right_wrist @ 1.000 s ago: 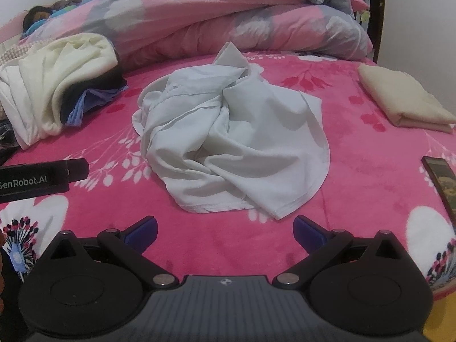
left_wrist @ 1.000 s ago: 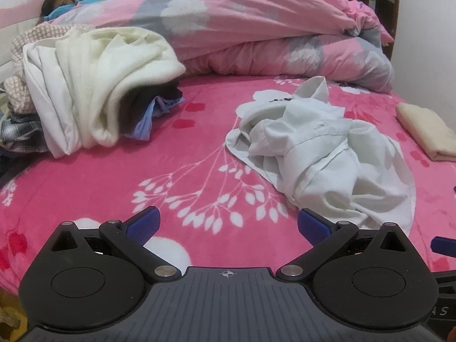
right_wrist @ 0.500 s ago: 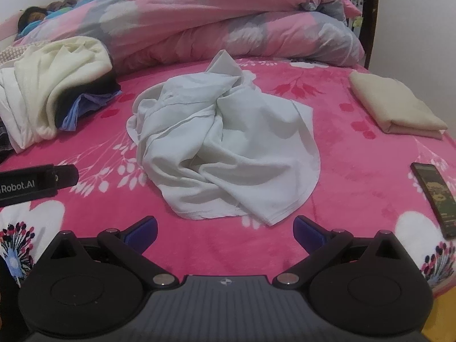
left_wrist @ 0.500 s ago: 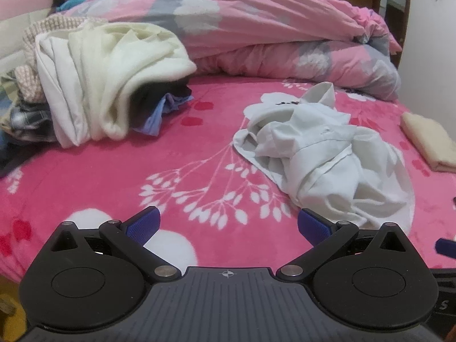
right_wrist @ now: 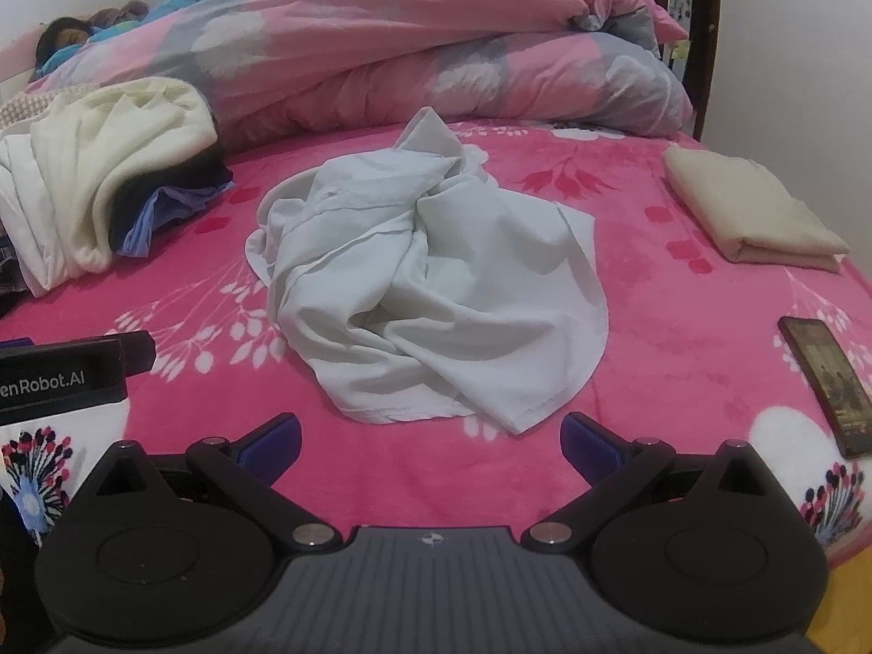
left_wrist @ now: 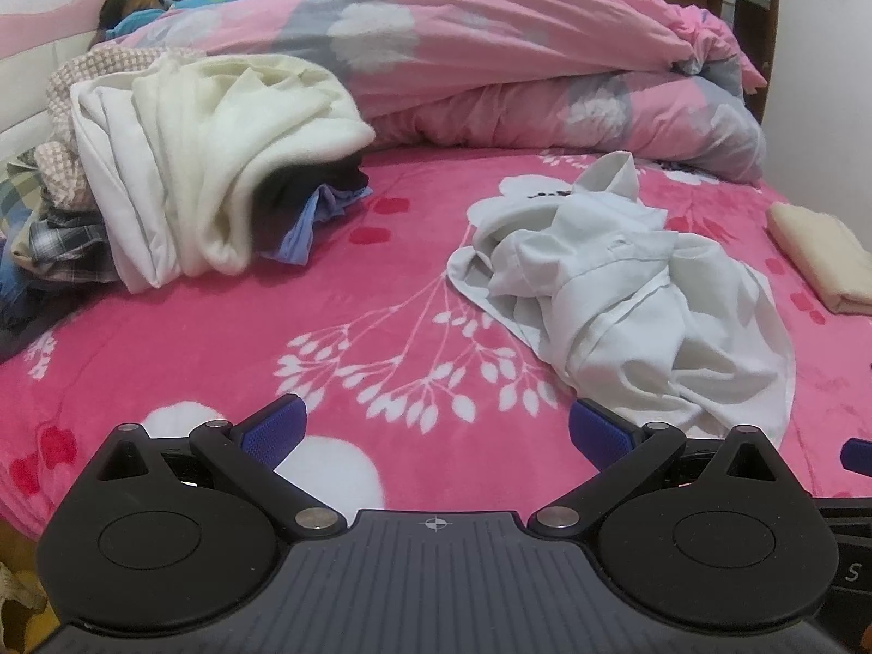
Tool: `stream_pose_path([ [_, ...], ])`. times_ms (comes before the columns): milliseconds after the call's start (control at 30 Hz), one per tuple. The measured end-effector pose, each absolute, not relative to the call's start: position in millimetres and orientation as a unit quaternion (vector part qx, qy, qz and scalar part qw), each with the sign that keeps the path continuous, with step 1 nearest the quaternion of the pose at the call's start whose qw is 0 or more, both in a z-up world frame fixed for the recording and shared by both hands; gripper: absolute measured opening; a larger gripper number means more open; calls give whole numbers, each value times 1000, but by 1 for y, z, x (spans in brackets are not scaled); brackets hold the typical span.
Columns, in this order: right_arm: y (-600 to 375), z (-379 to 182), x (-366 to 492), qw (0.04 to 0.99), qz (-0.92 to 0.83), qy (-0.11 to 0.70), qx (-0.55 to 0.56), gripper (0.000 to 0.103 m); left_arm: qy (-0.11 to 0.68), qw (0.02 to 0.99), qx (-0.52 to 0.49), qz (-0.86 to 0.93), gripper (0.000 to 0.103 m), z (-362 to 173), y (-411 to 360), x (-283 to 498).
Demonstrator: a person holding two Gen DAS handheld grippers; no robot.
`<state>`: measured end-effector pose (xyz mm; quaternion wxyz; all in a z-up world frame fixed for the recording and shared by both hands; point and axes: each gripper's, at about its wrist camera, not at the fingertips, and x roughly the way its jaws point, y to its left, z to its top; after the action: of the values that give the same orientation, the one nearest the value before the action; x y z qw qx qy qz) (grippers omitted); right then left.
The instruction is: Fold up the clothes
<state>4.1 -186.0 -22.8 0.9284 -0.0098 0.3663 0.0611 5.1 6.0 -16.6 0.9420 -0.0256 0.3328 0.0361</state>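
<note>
A crumpled white shirt (left_wrist: 627,300) lies in a heap on the pink flowered bed; it also shows in the right wrist view (right_wrist: 430,278). My left gripper (left_wrist: 436,428) is open and empty, near the bed's front edge, with the shirt ahead and to its right. My right gripper (right_wrist: 430,441) is open and empty, just short of the shirt's near hem. A folded cream garment (right_wrist: 746,212) lies at the right of the bed, also in the left wrist view (left_wrist: 823,256).
A pile of unfolded clothes (left_wrist: 207,163) lies at the back left, also in the right wrist view (right_wrist: 103,185). A rolled pink duvet (left_wrist: 518,71) runs along the back. A phone (right_wrist: 825,381) lies near the right edge. The left gripper's body (right_wrist: 60,376) shows at the left.
Both grippers have shifted slightly, so the shirt sits a little differently in each view. The clothes have not moved and both jaws stay open.
</note>
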Motion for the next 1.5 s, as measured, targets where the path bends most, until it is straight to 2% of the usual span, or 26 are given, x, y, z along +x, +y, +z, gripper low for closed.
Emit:
stream_pose_path([
  [1500, -178, -23, 2, 929, 57, 366, -16, 103, 342, 938, -38, 40, 103, -19, 14, 1],
])
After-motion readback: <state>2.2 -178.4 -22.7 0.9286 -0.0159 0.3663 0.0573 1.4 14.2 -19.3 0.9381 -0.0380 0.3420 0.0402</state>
